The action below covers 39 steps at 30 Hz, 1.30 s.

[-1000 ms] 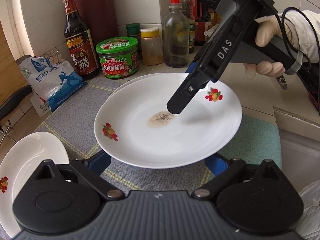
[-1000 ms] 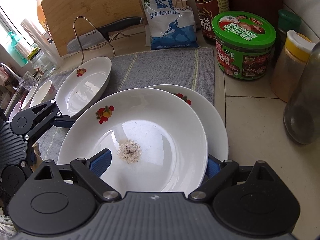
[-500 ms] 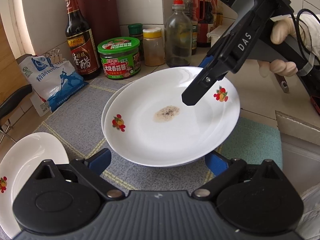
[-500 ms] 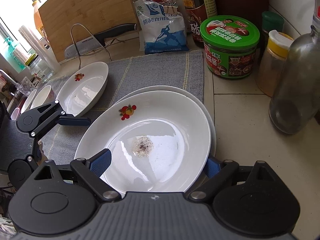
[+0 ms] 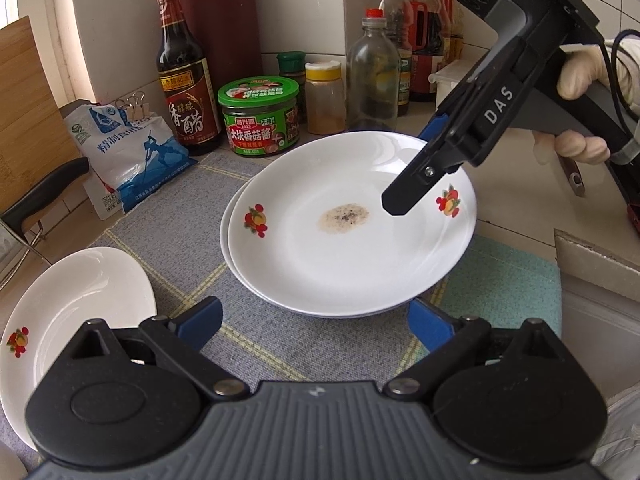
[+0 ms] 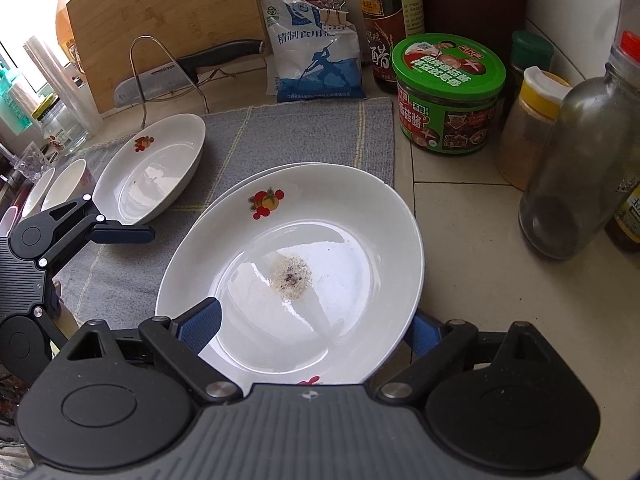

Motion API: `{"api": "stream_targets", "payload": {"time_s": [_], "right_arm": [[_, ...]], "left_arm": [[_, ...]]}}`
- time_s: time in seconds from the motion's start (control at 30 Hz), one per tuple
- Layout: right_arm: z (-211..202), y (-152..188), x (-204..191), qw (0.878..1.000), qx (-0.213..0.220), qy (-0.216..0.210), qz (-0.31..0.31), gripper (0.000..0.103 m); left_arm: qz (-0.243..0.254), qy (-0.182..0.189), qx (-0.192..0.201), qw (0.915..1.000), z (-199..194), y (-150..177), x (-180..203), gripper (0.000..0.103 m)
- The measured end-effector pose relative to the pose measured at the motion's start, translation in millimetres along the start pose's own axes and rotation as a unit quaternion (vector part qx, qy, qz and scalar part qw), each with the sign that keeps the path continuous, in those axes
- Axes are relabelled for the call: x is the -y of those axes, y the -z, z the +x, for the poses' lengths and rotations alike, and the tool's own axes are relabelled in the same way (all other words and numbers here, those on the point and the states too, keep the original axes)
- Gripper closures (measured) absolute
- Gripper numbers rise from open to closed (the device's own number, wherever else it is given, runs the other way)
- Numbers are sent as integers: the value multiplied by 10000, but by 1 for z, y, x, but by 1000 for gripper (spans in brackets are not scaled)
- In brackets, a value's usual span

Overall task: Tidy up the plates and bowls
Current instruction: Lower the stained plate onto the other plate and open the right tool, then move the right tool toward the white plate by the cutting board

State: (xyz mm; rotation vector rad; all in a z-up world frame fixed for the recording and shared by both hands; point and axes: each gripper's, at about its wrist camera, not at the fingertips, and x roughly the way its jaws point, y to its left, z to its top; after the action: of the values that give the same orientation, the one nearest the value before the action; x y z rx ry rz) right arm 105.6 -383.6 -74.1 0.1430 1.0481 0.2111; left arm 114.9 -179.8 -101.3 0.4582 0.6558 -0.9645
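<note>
A white fruit-print plate with a brown residue spot (image 5: 352, 240) lies on top of a second plate (image 5: 232, 248) on the grey mat; it also shows in the right wrist view (image 6: 296, 264). My right gripper (image 6: 312, 330) has its fingers wide apart around the plate's near rim; in the left wrist view one finger (image 5: 404, 196) hangs over the plate. My left gripper (image 5: 316, 324) is open and empty just in front of the stack. A third plate (image 5: 80, 304) lies to the left, also in the right wrist view (image 6: 156, 168).
Sauce jar (image 5: 260, 116), vinegar bottle (image 5: 184, 80), spice jar (image 5: 325, 96), glass bottle (image 5: 374, 76) and salt bag (image 5: 128, 152) stand behind the mat. A knife on a rack (image 6: 180, 68) and cutting board (image 6: 160, 12) are at back left. Small bowls (image 6: 52, 188) sit far left.
The right gripper has carried the stained plate away from me and set it onto the other plate. The left gripper has stayed open and nearly still.
</note>
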Motion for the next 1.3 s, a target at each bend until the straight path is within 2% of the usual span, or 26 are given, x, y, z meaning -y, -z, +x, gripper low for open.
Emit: {"api": "stream_targets", "payload": {"time_s": [0.33,0.6,0.87,1.03,1.3], "right_arm": [[-1,8,-8,9993,-25,383,1,6],[-10,19,-31,9978,168,590,-251,0],[-22,21,-87,9940,569,398,-850,0],[-17,15,-111,9913,608,217,-1151,0],[-7,0,-136,9854,585,-56,-1597,0]], "left_arm": [[-369,-229,194,9989,-42,16,-3,5],[-730,-676,128,9950,-76,43,-4,4],[-1346,-1390,-16,9811,-98,71,-16,4],[-1627,-1551,-59,9744,-105,80,-26,4],[-1865,-2069,-69,9604,-97,80,-36,4]]}}
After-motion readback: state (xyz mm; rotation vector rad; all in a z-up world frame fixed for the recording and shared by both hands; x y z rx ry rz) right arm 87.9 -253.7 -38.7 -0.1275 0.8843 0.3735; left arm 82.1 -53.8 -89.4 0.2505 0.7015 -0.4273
